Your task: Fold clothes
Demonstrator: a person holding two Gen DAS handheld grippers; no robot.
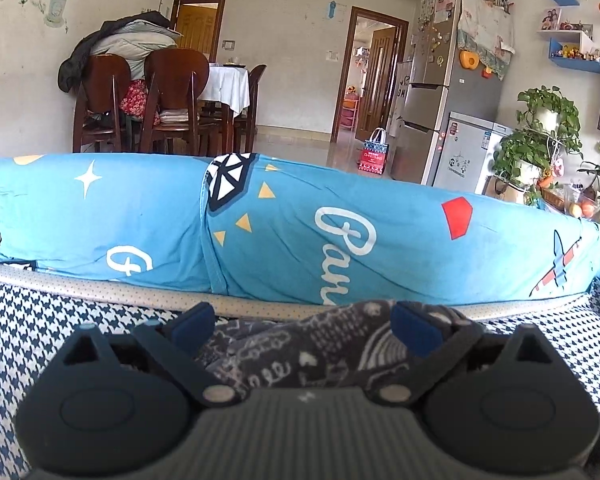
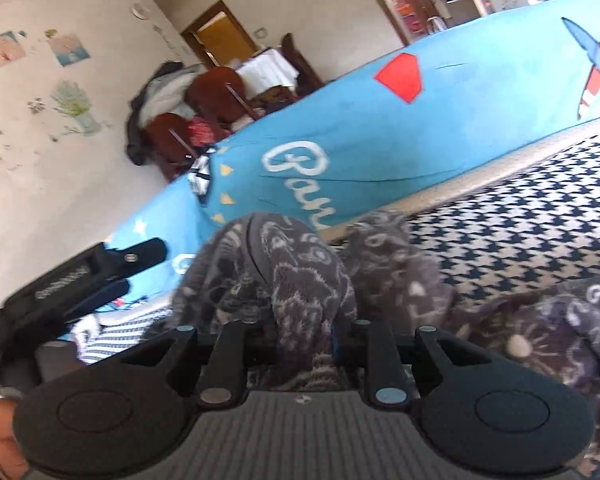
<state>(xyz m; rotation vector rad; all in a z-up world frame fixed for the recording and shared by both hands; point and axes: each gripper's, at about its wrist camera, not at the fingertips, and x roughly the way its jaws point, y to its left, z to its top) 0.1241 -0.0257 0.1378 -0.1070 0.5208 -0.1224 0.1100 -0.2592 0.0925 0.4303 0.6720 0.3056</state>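
Note:
A grey fleece garment (image 2: 300,280) with a white doodle print lies bunched on the houndstooth seat cover (image 2: 520,232). My right gripper (image 2: 306,344) is shut on a raised fold of it, and the cloth rises in a hump just past the fingers. More of the garment (image 2: 560,320) trails off to the right. In the left wrist view my left gripper (image 1: 304,326) stands open, blue pads (image 1: 192,322) wide apart, with the garment (image 1: 300,352) lying between and below them. The left gripper (image 2: 112,276) also shows at the left of the right wrist view, beside the hump.
A blue printed sofa back (image 1: 300,220) rises right behind the garment. Beyond it stand dining chairs (image 1: 172,96) piled with clothes, a fridge (image 1: 440,92) and potted plants (image 1: 540,140). A hand (image 2: 0,432) shows at the lower left of the right wrist view.

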